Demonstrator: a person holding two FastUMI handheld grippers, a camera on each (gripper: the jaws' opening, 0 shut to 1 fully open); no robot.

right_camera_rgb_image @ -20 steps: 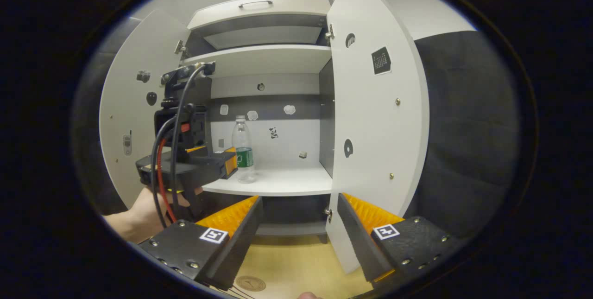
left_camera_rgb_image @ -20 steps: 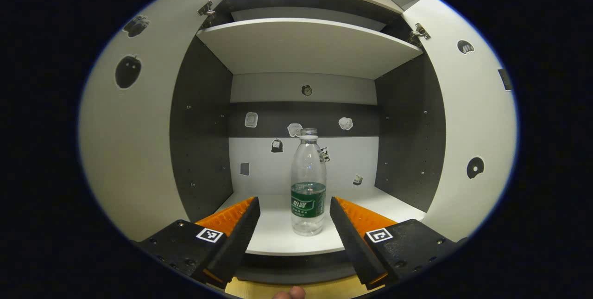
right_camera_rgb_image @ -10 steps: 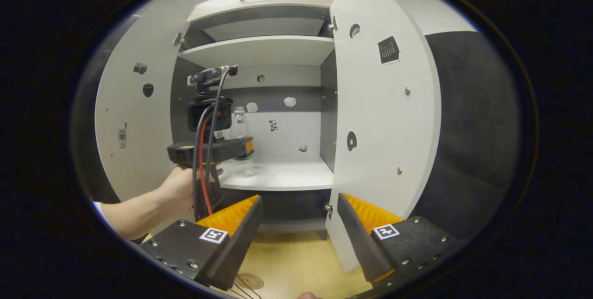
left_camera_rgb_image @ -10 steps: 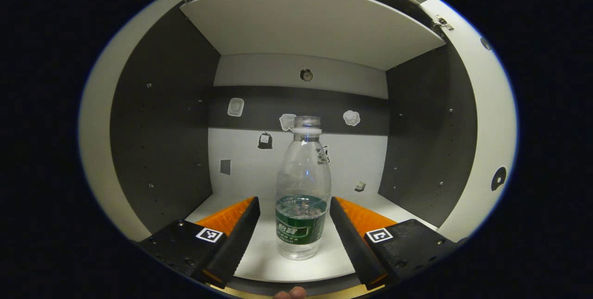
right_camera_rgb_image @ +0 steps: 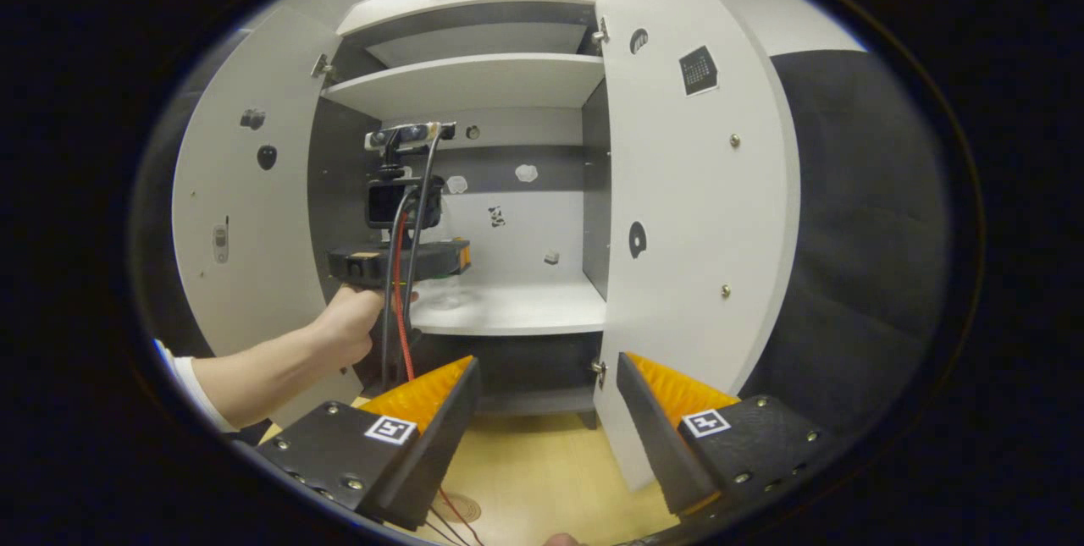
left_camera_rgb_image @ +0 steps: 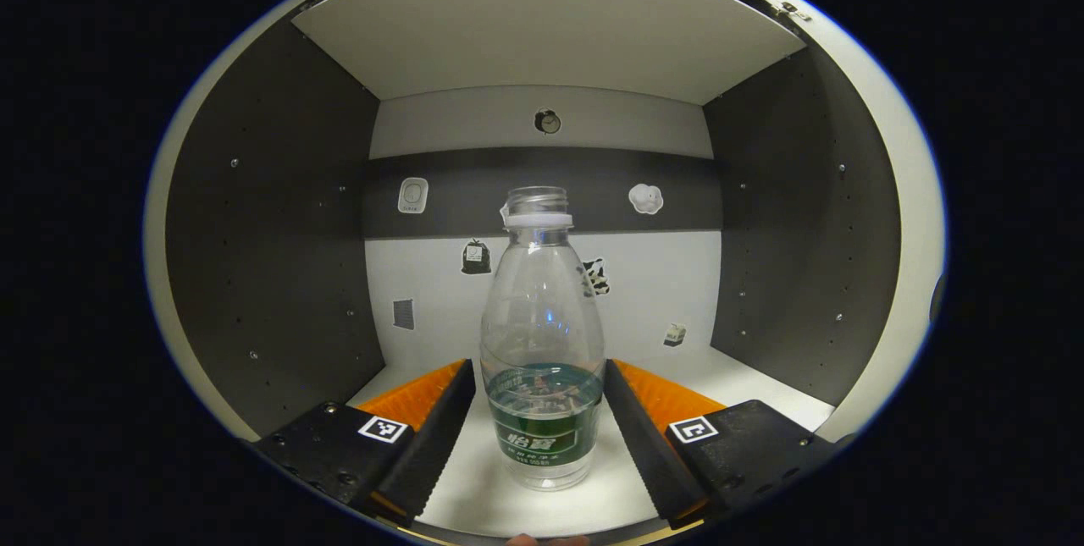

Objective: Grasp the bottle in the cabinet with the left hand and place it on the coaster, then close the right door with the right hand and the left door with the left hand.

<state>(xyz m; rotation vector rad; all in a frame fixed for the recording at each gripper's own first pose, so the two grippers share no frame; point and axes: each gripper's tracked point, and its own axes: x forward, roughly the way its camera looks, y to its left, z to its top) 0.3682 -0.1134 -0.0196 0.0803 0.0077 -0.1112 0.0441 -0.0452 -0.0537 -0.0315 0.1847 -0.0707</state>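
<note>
Early stage: bottle (left_camera_rgb_image: pixel 542 351) upright on cabinet shelf (left_camera_rgb_image: pixel 745 377), between spread fingers of left gripper (left_camera_rgb_image: pixel 539 410), not yet clamped; right gripper (right_camera_rgb_image: pixel 549 410) open, idle; right door (right_camera_rgb_image: pixel 694 216), left door (right_camera_rgb_image: pixel 241 216) open; coaster placement pending.

Left gripper view: sitting right inside the cabinet (left_camera_rgb_image: pixel 279 258), facing straight at the back wall, super close to the bottle (left_camera_rgb_image: pixel 542 343) on the lower shelf (left_camera_rgb_image: pixel 728 377). Right gripper view: hanging well back outside, facing the open cabinet (right_camera_rgb_image: pixel 474 80) front. Shared: same lower shelf (right_camera_rgb_image: pixel 525 309), back wall stickers.
</note>
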